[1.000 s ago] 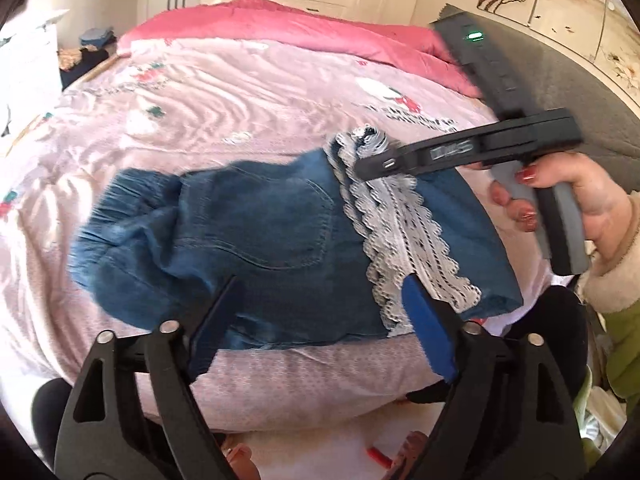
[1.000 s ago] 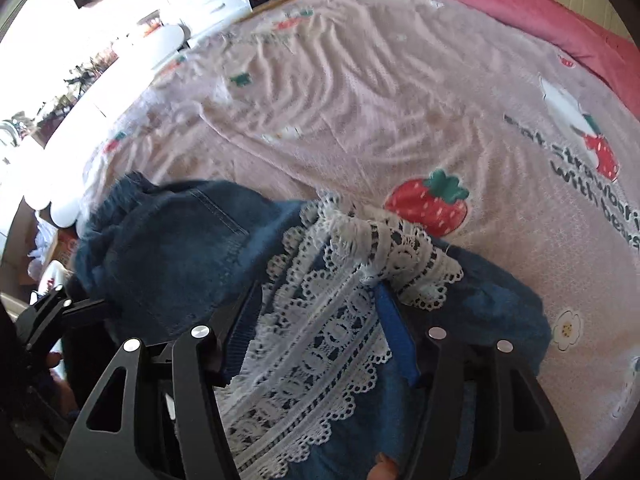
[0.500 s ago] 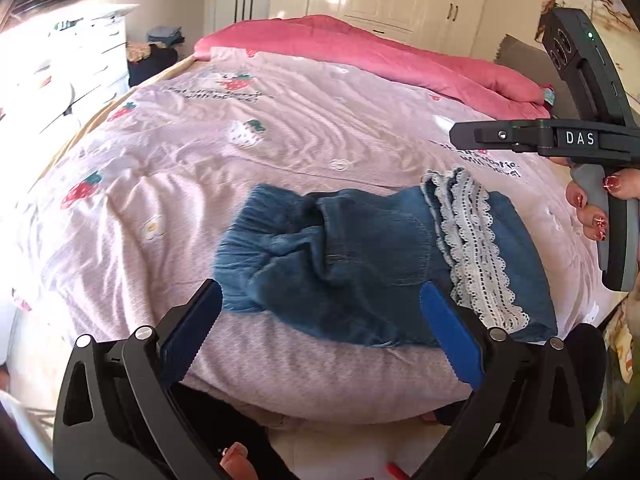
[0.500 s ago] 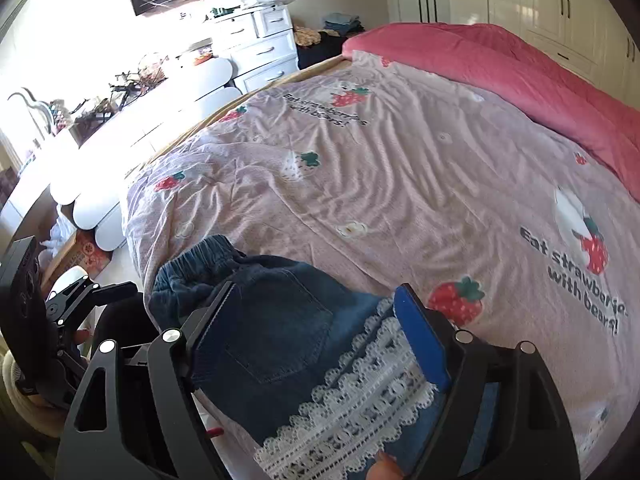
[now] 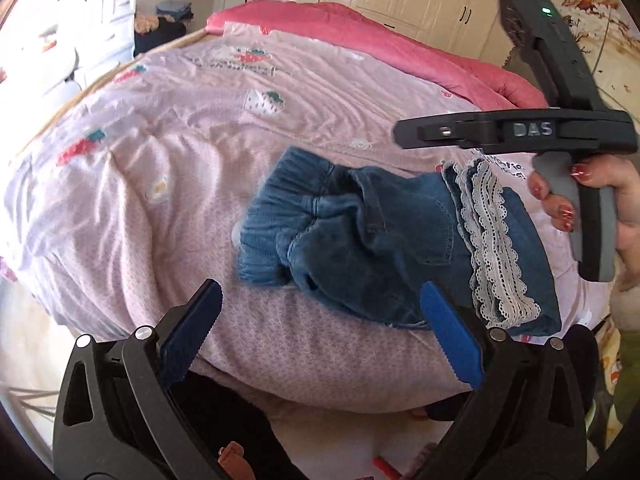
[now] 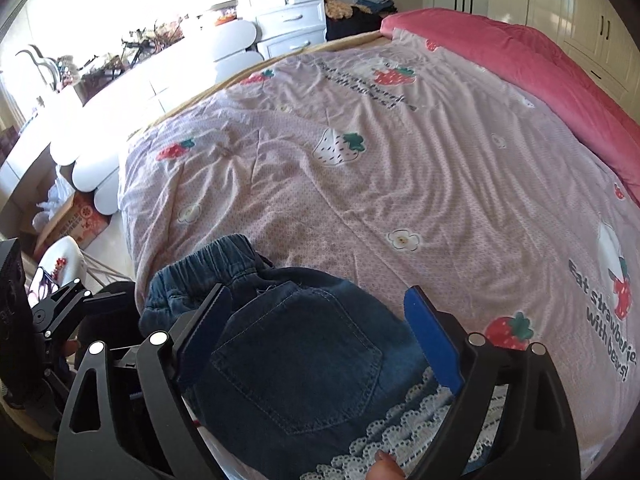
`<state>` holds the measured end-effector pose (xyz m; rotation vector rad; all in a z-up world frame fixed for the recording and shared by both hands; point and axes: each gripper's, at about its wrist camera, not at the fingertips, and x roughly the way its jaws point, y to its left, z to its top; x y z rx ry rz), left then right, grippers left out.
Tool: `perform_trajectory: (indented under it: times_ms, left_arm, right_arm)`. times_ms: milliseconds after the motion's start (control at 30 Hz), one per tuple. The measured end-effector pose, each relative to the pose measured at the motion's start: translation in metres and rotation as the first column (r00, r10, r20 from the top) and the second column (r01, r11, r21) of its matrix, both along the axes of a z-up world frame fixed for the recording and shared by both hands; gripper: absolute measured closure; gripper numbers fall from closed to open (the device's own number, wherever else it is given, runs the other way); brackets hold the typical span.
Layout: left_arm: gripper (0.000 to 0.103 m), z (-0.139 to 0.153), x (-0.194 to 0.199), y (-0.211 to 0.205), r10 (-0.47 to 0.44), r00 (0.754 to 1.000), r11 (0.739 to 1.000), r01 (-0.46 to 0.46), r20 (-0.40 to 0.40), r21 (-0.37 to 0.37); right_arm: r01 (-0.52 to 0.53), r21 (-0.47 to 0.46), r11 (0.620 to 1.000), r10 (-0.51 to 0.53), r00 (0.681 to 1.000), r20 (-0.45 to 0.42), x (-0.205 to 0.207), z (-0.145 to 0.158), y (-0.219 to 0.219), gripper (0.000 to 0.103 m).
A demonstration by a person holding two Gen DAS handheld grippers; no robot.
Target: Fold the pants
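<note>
Left wrist | both grippers pulled back | pants point(image 5: 384, 240) released, folded

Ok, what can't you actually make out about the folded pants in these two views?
- Right wrist view: the pants' lace end runs off the bottom edge.
- Left wrist view: their near lower edge sits behind the left gripper's blue finger.
- Both views: layers beneath the top fold are covered by denim.

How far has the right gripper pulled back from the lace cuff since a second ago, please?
Yes, it moved: the right gripper, jaws opening, has backed off the lace cuff it pinched, now empty above the jeans pocket.
</note>
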<state>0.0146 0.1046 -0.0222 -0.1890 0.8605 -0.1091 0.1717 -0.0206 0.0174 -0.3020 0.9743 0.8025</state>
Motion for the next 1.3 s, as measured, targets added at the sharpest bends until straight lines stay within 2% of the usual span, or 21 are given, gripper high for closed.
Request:
perform_trajectory:
  times_ms: [200, 500, 600, 767, 833, 933, 967, 1067, 1167, 1200, 1300]
  left_arm:
    - [0.010, -0.016, 0.002, -0.002, -0.015, 0.999, 1.000, 0.015, -0.038, -0.019]
    - [0.010, -0.018, 0.004, 0.001, -0.016, 0.999, 0.999, 0.015, -0.043, -0.033]
    - [0.010, -0.019, 0.005, 0.002, -0.016, 0.999, 0.999, 0.014, -0.047, -0.039]
    - [0.010, -0.020, 0.007, 0.006, -0.009, 0.999, 0.997, 0.005, -0.048, -0.073]
    - [0.010, -0.019, 0.008, 0.006, -0.019, 0.999, 0.994, 0.014, -0.040, -0.112]
    - [0.010, -0.022, 0.013, 0.003, -0.054, 0.997, 0.972, 0.041, -0.051, -0.231]
    - [0.012, -0.023, 0.016, 0.002, -0.056, 0.997, 0.969, 0.041, -0.055, -0.242]
    - [0.029, -0.024, 0.022, -0.002, -0.054, 0.997, 0.966, 0.038, -0.055, -0.257]
    - [0.042, -0.024, 0.030, -0.004, -0.050, 0.997, 0.963, 0.035, -0.050, -0.267]
    - [0.053, -0.028, 0.034, -0.003, -0.036, 0.997, 0.964, 0.016, -0.071, -0.265]
    - [0.073, -0.030, 0.037, 0.002, -0.021, 0.997, 0.954, -0.002, -0.074, -0.299]
  right_arm:
    - [-0.053, -0.041, 0.998, 0.051, 0.997, -0.053, 0.009, -0.025, 0.024, 0.016]
    - [-0.131, -0.084, 0.988, 0.116, 0.979, -0.166, 0.018, -0.060, 0.048, 0.017]
    - [-0.149, -0.081, 0.986, 0.130, 0.971, -0.199, 0.020, -0.068, 0.057, 0.029]
    - [-0.189, -0.066, 0.980, 0.170, 0.961, -0.216, 0.016, -0.066, 0.062, 0.059]
    - [-0.199, -0.075, 0.977, 0.180, 0.962, -0.207, 0.013, -0.064, 0.061, 0.068]
    - [-0.185, -0.046, 0.982, 0.171, 0.962, -0.215, 0.013, -0.057, 0.053, 0.078]
    - [-0.180, -0.034, 0.983, 0.168, 0.962, -0.214, 0.014, -0.055, 0.050, 0.083]
    - [-0.171, 0.003, 0.985, 0.167, 0.961, -0.218, 0.016, -0.047, 0.039, 0.091]
    - [-0.164, 0.036, 0.986, 0.168, 0.961, -0.219, 0.016, -0.041, 0.030, 0.092]
    - [-0.163, 0.044, 0.986, 0.169, 0.961, -0.218, 0.016, -0.039, 0.028, 0.093]
    - [-0.166, 0.055, 0.985, 0.174, 0.963, -0.207, 0.014, -0.033, 0.024, 0.093]
